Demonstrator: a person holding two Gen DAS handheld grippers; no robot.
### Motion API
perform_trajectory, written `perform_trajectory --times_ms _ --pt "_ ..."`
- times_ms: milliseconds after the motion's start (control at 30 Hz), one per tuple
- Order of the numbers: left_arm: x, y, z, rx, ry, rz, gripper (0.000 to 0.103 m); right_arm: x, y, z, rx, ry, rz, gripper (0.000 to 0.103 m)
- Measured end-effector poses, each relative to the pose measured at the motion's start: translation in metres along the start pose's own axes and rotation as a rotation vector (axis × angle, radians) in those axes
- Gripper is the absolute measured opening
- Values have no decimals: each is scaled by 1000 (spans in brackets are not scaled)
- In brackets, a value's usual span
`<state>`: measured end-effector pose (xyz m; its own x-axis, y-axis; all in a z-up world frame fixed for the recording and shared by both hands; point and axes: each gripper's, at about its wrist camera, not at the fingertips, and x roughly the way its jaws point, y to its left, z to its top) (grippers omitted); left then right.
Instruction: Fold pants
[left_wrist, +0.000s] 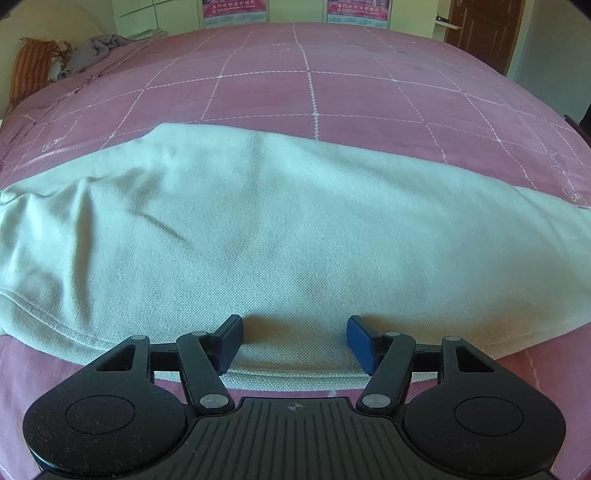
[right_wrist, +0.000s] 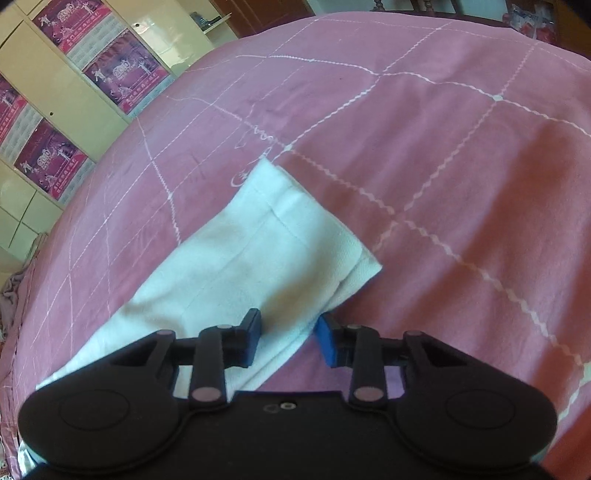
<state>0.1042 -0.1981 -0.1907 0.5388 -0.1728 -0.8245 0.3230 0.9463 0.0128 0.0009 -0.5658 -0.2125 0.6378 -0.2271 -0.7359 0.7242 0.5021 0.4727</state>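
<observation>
Pale pants lie lengthwise across the pink bed, legs stacked, so the next fold can run end to end. My left gripper straddles the near edge, fingers apart and gripping nothing, I judge ready to pin or pinch there. My right gripper sits near the cuff end; fingers partly drawn in with a gap showing, cloth beneath, nothing clamped.
</observation>
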Motion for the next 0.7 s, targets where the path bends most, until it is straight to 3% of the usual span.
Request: perform_trajectory --times_ms 33,100,167,267,300,333,433,500,600,633,700 --pt "0 0 3 -9 2 4 62 -1 0 2 11 -9 -3 8" --pt "-2 0 12 -26 -3 4 62 -15 12 6 -38 -62 10 8" --pt "-6 -3 22 -26 -25 -2 62 -45 40 9 -165 -162 46 7" --pt "-10 -13 38 -26 -41 -28 62 -92 75 12 -292 -292 164 7" --pt "-7 -18 41 -22 -30 -37 62 -94 78 11 -328 -305 143 7" --pt "-4 -23 41 -14 -19 -43 62 -83 71 11 -338 -278 80 7" --pt "5 -40 39 3 24 -68 62 -35 24 15 -196 -98 -40 7" --pt "5 -50 40 5 35 -90 62 -18 14 5 -209 -50 -91 11" --pt "5 -68 42 13 41 -126 62 -17 14 2 -202 -59 -110 30" --pt "5 -74 43 14 45 -141 62 -17 11 3 -170 -46 -83 40" --pt "6 -86 41 24 55 -159 62 -16 6 2 -128 -33 -49 47"
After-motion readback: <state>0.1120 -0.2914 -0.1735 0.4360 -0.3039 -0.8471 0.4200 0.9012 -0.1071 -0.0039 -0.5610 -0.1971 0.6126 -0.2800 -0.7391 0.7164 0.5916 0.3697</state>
